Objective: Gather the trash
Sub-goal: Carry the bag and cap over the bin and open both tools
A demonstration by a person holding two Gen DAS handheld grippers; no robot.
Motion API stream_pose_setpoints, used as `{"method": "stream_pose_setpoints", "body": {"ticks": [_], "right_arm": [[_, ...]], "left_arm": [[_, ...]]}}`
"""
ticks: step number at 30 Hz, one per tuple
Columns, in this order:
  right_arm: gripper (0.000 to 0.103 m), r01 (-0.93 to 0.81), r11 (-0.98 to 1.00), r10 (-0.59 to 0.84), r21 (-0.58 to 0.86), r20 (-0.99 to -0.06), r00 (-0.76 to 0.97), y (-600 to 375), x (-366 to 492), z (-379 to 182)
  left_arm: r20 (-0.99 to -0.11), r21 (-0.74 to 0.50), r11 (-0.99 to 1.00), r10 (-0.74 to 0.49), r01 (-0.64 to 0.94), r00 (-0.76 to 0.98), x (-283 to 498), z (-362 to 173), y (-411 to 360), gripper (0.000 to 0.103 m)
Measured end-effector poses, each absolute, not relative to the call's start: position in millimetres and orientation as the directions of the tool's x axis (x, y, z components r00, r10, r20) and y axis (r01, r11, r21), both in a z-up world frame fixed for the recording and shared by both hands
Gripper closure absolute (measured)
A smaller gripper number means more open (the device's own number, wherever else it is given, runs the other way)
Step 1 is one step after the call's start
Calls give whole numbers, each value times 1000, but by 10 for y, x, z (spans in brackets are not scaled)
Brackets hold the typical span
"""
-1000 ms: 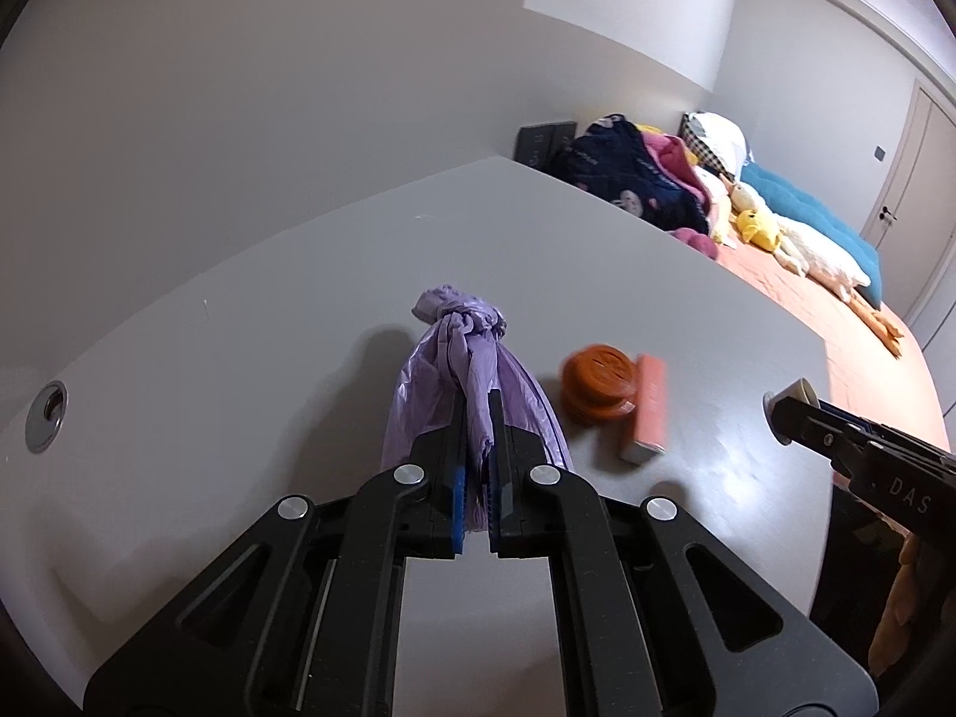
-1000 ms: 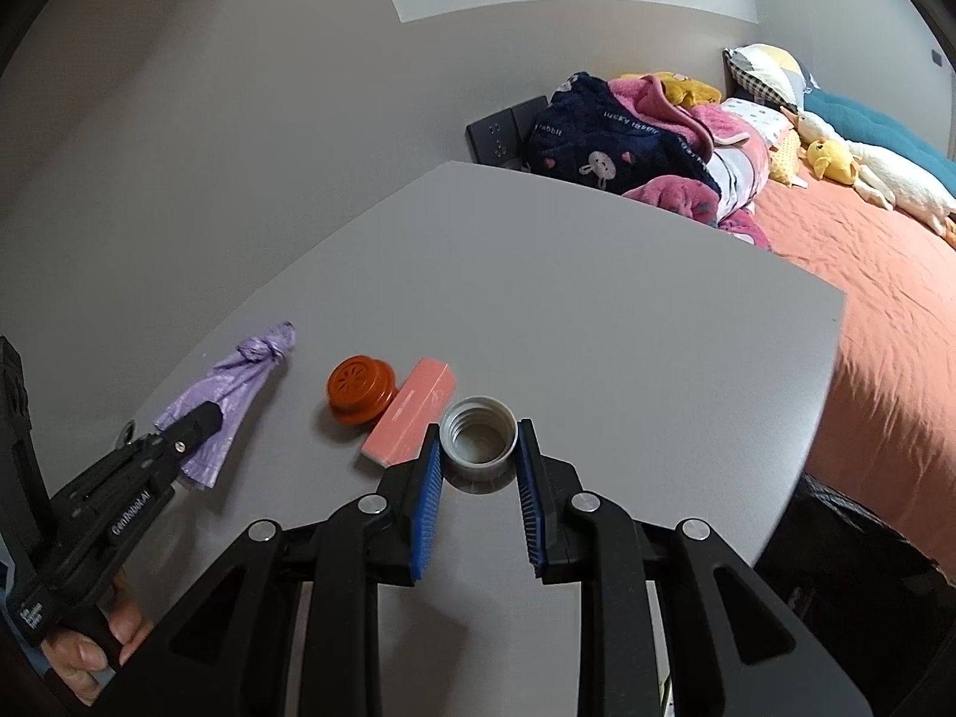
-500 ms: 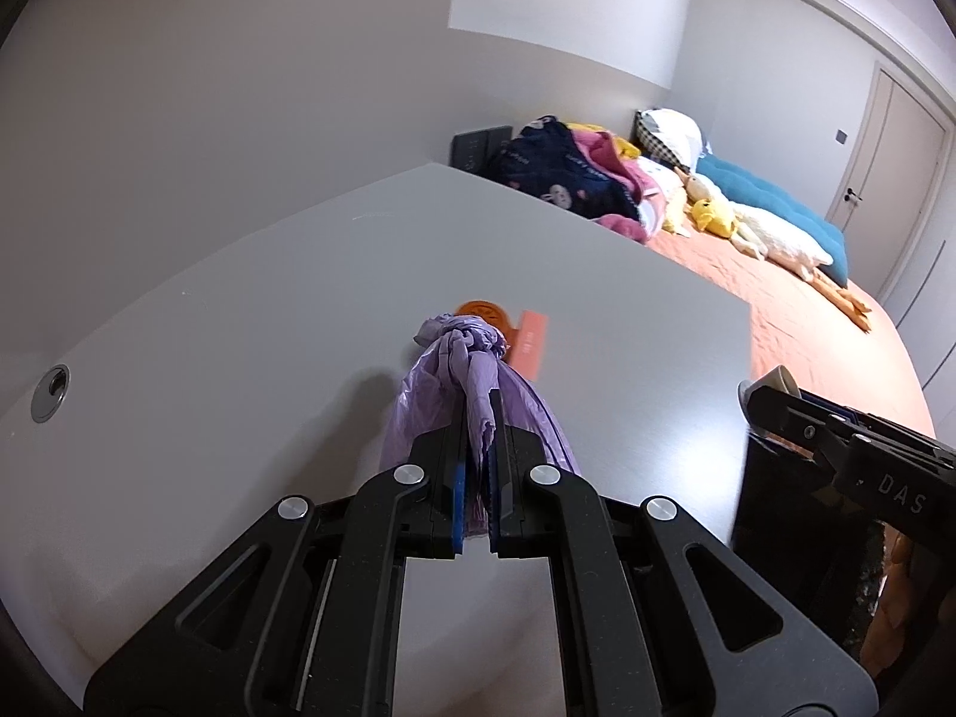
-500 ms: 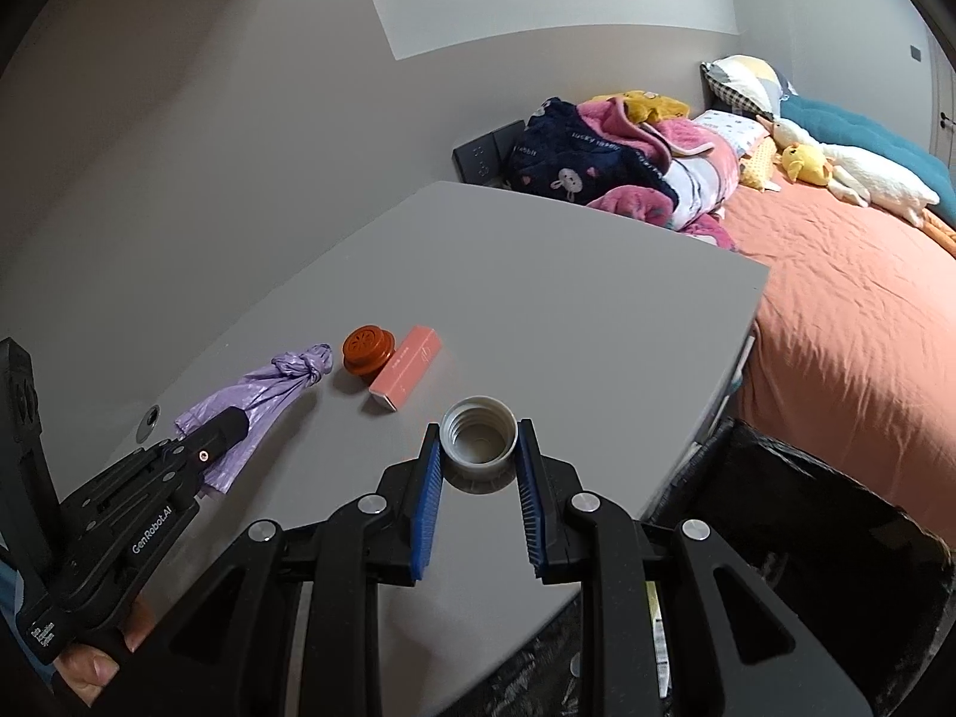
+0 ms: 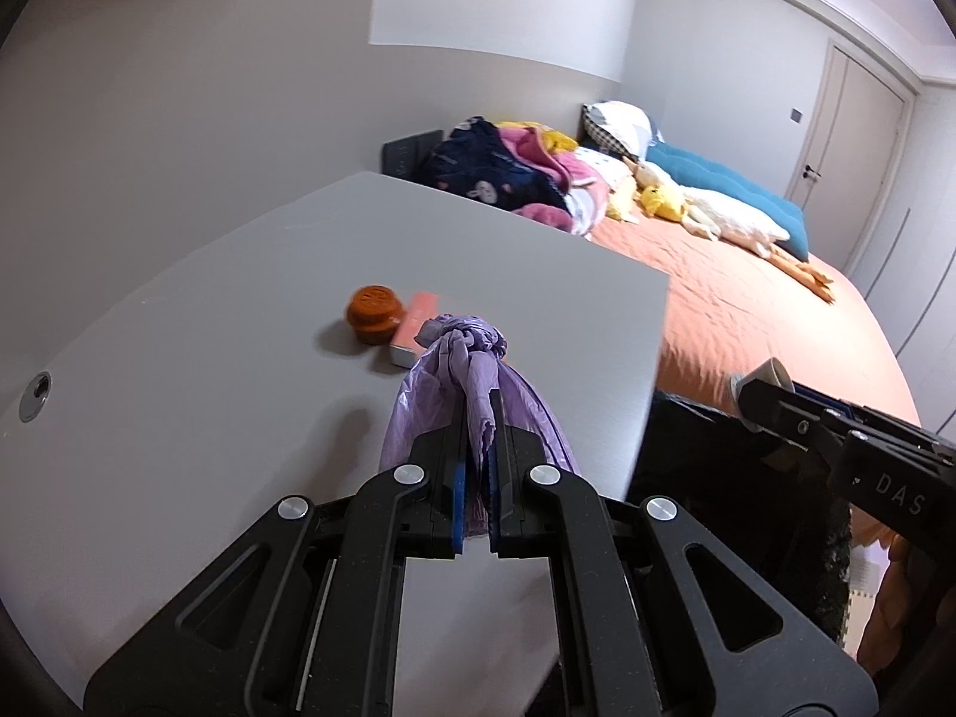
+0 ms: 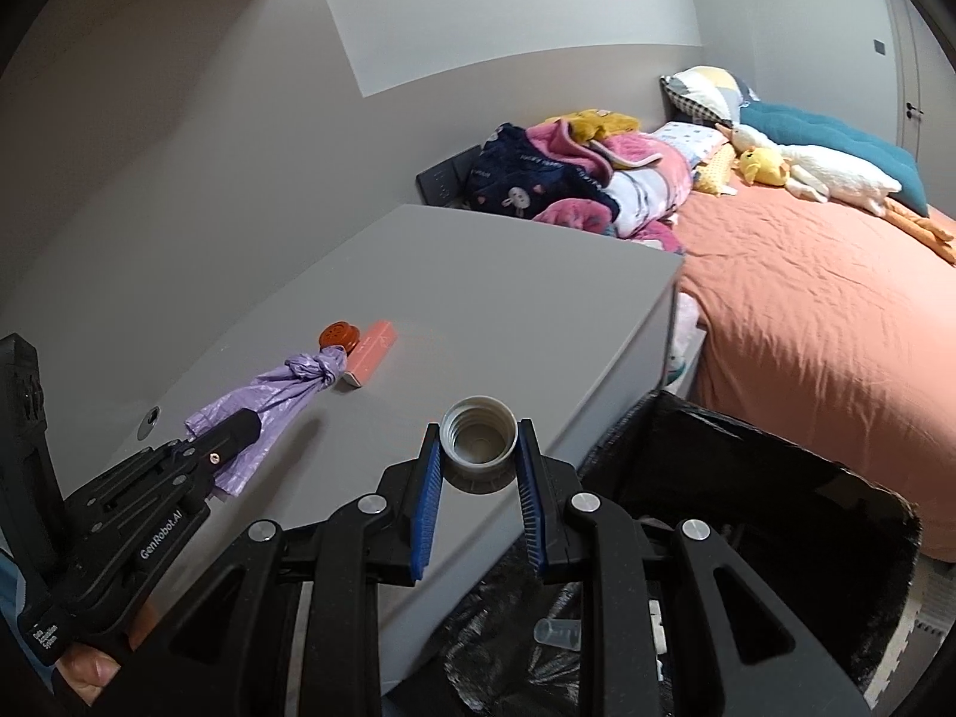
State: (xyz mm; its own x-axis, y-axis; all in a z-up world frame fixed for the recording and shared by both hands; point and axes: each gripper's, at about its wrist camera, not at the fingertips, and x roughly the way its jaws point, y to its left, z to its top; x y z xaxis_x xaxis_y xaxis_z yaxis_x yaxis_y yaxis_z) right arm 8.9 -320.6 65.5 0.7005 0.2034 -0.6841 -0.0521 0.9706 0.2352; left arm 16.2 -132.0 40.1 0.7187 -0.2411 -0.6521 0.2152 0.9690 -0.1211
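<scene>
My left gripper (image 5: 476, 466) is shut on a knotted purple plastic bag (image 5: 472, 358) and holds it above the grey table (image 5: 209, 418) near its right edge; the bag also shows in the right wrist view (image 6: 281, 388). My right gripper (image 6: 478, 466) is shut on a grey bottle cap (image 6: 479, 438), held above the table's edge beside a black-lined trash bin (image 6: 747, 508). An orange round lid (image 5: 373, 313) and a pink eraser-like block (image 5: 412, 325) lie on the table.
The trash bin stands on the floor right of the table (image 5: 717, 466) and holds a clear small cup (image 6: 558, 633). A bed with an orange sheet (image 6: 836, 328), clothes and plush toys lies beyond. A cable hole (image 5: 34, 397) is at the table's left.
Both grippers have lifted and drawn back toward the table's right edge with their objects. The trash bin has come into the right wrist view.
</scene>
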Motion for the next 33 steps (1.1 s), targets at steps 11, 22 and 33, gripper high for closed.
{"method": "stream_pose_setpoints", "body": {"ticks": [11, 22, 33], "right_arm": [[78, -9, 973, 165, 229, -669, 725, -3505, -276, 738], [77, 66, 971, 105, 230, -659, 745, -3909, -577, 763], [77, 145, 963, 44, 227, -665, 746, -4275, -764, 747]], "left_arm": [[-654, -115, 947, -301, 301, 694, -67, 407, -1698, 100], [-659, -104, 912, -362, 398, 659, -233, 401, -2137, 99], [-687, -114, 867, -422, 485, 592, -313, 325, -2464, 99]]}}
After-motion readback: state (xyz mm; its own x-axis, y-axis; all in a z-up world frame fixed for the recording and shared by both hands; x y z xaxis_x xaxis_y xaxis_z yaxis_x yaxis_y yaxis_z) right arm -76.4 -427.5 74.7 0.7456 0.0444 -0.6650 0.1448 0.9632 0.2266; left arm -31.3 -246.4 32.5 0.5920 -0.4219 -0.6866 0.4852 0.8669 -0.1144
